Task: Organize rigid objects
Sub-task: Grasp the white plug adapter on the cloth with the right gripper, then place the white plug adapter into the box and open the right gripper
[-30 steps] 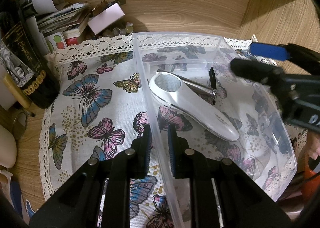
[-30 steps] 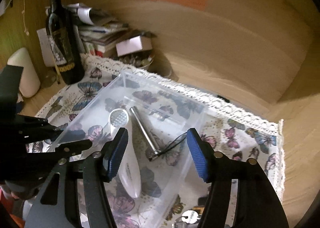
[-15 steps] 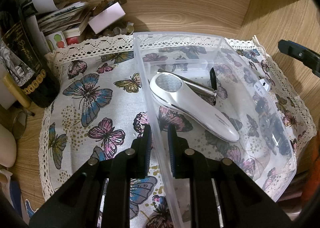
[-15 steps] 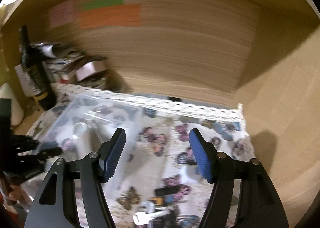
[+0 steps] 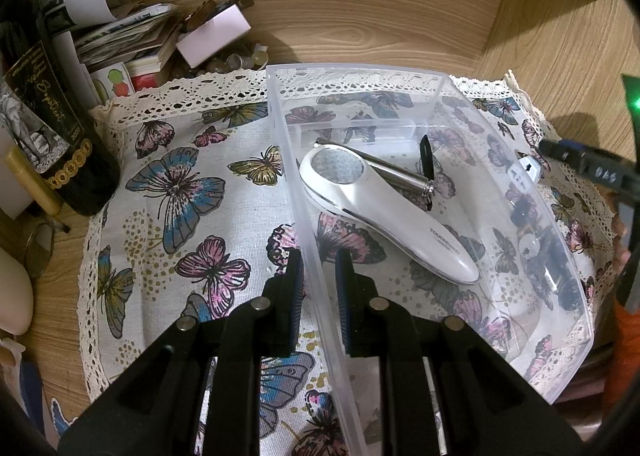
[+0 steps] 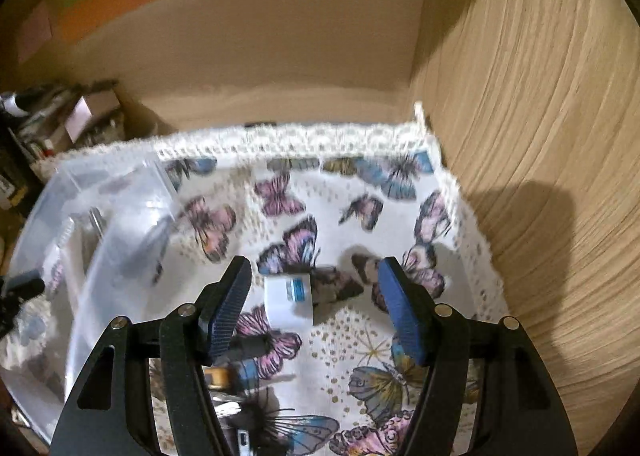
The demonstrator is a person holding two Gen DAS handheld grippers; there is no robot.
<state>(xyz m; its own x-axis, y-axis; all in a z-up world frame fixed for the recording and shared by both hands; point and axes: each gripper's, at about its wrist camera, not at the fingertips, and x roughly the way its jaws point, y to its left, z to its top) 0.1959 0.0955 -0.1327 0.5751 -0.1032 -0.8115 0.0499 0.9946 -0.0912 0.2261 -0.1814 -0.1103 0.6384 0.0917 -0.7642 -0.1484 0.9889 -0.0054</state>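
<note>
Pinching bin wall (image 5: 316,288), left tongs (image 5: 319,283); bottle (image 5: 52,136), papers (image 5: 124,36) beside.

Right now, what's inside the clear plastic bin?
Inside the clear bin lie a white handheld device and, partly hidden behind it, a metal cylinder with a black strap. Dark items show blurred through its far wall.

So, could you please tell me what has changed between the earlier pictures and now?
The right gripper swung away from above the clear bin, off its right side, and now hovers with open jaws over a small white card on the butterfly cloth. It took hold of nothing. The left gripper stayed shut on the bin's left wall; the white handheld device and metal rod inside did not move.
</note>
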